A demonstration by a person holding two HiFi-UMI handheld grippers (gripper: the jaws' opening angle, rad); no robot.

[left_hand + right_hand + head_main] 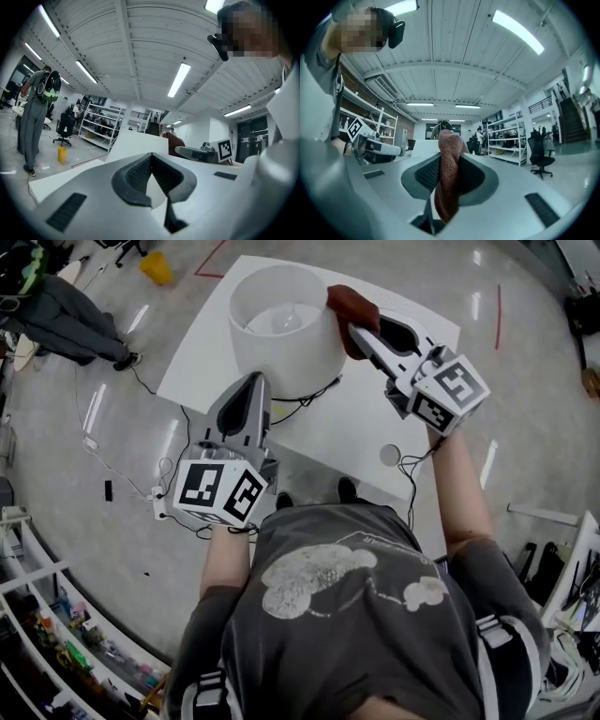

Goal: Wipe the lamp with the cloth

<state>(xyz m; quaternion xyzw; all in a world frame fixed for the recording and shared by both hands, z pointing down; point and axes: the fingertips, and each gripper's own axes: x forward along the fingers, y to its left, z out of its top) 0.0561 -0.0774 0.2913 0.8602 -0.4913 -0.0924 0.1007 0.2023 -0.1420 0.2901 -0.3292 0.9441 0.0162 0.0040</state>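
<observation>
Rust-brown cloth (352, 306) sits bunched in the right tongs (360, 332), which are clamped on it and hold it against the rim of the white lamp (281, 352), at the shade's 2 o'clock. The left tongs (251, 382) are closed on nothing, tips just beside the shade at 6 o'clock, probably steadying it on the white tabletop (366, 432). Wiping looks under way; next, the cloth needs drawing around the rim with light pressure. Inside the open shade, a pale bulb (274, 321) shows.
</observation>
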